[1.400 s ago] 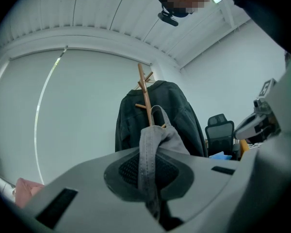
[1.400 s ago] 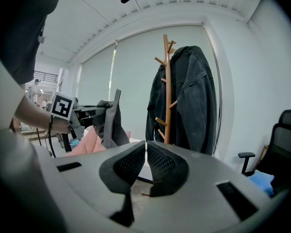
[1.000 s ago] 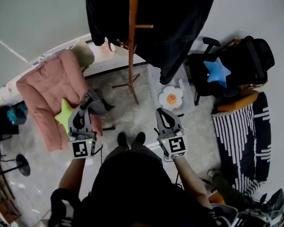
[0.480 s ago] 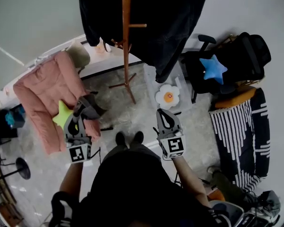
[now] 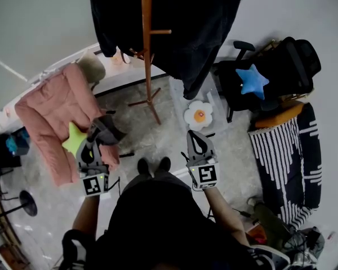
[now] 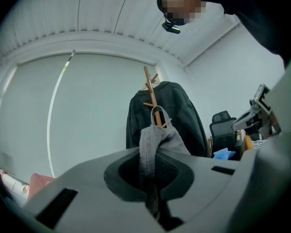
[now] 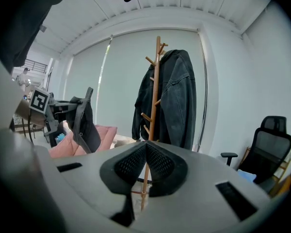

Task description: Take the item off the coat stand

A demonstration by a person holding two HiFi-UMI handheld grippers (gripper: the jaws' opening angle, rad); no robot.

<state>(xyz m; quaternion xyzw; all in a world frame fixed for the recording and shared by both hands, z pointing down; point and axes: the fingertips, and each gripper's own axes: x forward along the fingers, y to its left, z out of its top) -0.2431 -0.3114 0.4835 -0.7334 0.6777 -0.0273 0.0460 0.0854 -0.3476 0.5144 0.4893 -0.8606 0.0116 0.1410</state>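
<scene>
Room: pale speckled floor [image 5: 158, 136] and plain white wall [image 5: 39, 21], seen from the head view.

Furnishings, by clock bearing from the person:
- 12 o'clock: wooden coat stand [image 5: 146, 49], with a dark jacket [image 5: 197, 27] hanging on its pegs.
- 10 o'clock: pink sofa [image 5: 50, 111], with a yellow-green star cushion [image 5: 73, 139] lying on it.
- 1 o'clock: flower-shaped cushion [image 5: 199, 115] on the floor.
- 2 o'clock: black office chair [image 5: 287, 66] carrying a blue star cushion [image 5: 252, 81].
- 3 o'clock: black-and-white striped textile [image 5: 287, 162].

Change since a second ago: the left gripper [image 5: 93, 142] sits slightly lower in the head view. The stand's pole appears a little further toward 9 o'clock. The right gripper [image 5: 195, 136] holds much the same place.

Task item: a grey fabric item [image 6: 155, 140] with a looped strap. It is off the stand and well apart from it, at the tip of the left gripper and in front of the sofa.

Fingers:
- Left jaws are clenched on the grey fabric, which is pinched between the pads and bunches out beyond them toward 12 o'clock.
- Right jaws are pressed together with nothing between them.
</scene>
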